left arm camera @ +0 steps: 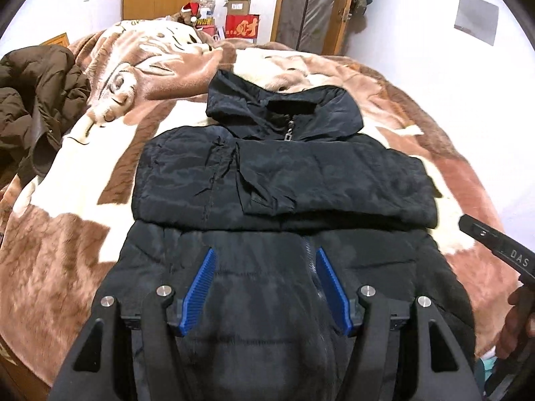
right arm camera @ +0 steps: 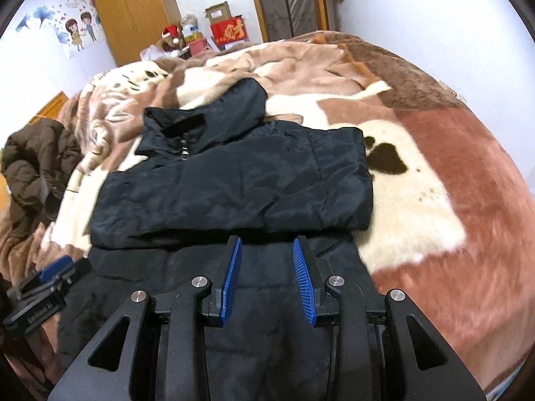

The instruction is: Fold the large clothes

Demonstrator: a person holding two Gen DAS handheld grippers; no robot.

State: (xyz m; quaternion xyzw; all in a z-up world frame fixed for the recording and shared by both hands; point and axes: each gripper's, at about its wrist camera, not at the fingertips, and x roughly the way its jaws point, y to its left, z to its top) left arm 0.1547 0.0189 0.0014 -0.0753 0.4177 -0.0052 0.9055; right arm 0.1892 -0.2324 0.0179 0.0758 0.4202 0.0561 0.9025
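Note:
A black padded jacket (left arm camera: 284, 180) lies front up on the bed, collar away from me, both sleeves folded across the chest; it also shows in the right wrist view (right arm camera: 234, 183). My left gripper (left arm camera: 264, 254) is open and empty, its blue pads over the lower front near the zipper. My right gripper (right arm camera: 266, 245) is open and empty, over the lower right part of the jacket, just below the folded sleeves. The right gripper's body shows at the right edge of the left wrist view (left arm camera: 495, 244). The left gripper shows at the left edge of the right wrist view (right arm camera: 50, 274).
A brown, cream and pink plush blanket (left arm camera: 100, 200) covers the bed. A brown puffy coat (left arm camera: 36, 100) lies crumpled at the bed's left side. Boxes (left arm camera: 240, 23), a wooden wardrobe and a door stand beyond the far edge.

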